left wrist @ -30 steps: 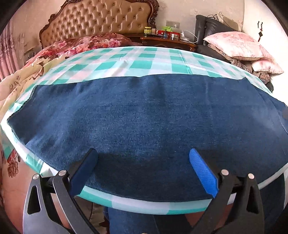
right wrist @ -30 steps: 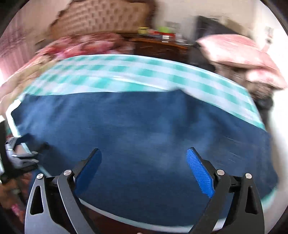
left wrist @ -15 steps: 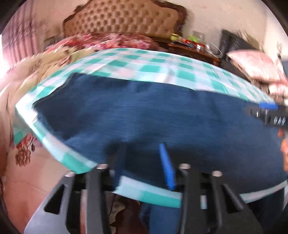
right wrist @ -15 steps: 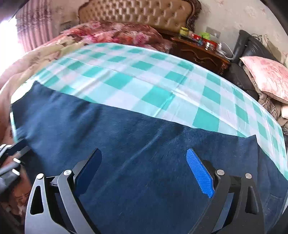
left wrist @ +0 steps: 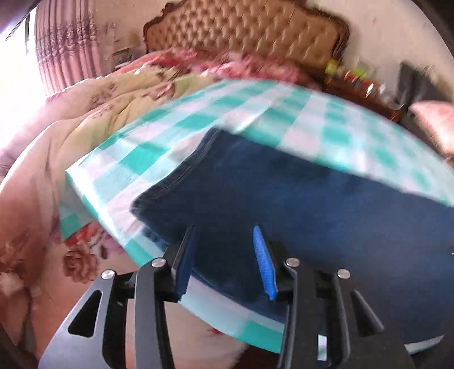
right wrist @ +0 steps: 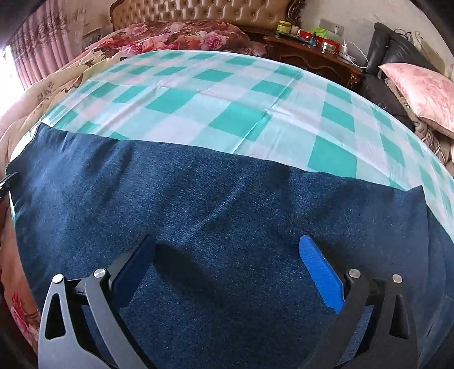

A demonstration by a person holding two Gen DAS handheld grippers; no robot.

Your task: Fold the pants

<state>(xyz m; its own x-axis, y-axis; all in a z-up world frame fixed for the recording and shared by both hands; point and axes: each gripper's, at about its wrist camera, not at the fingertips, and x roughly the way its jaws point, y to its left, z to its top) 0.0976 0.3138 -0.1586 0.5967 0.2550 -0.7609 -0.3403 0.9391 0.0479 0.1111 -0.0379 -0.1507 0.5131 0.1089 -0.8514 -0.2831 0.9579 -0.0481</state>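
Behind everything we see a tufted headboard point(right wrist: 198, 11) and a bed heaped with a flowered quilt point(right wrist: 176, 34); pink curtains point(left wrist: 68, 51) hang at the bright window on the left. Toward the right stands a dark wooden nightstand point(right wrist: 312, 61), and its top carries small jars and bottles whose contents we cannot make out. Just beyond it a pink pillow point(right wrist: 420, 93) leans on a black chair.

Nearer us, a counter covered by a teal-and-white checked cloth point(right wrist: 215, 99) carries the dark blue pants point(right wrist: 215, 198). They lie flat along the near side of the cloth, stretched from left to right, with bare checks behind them. In the left wrist view, which is blurred, we see one stitched end of the pants point(left wrist: 181, 176) near the counter's left corner.

Our left gripper point(left wrist: 224, 264) sits at the near edge of the counter by that end, its fingers point(left wrist: 264, 266) drawn partway toward each other with denim showing in the gap; we cannot tell whether they pinch the fabric. Our right gripper point(right wrist: 227, 275) is low over the middle of the pants, its fingers point(right wrist: 320, 272) spread wide and clamped on nothing.
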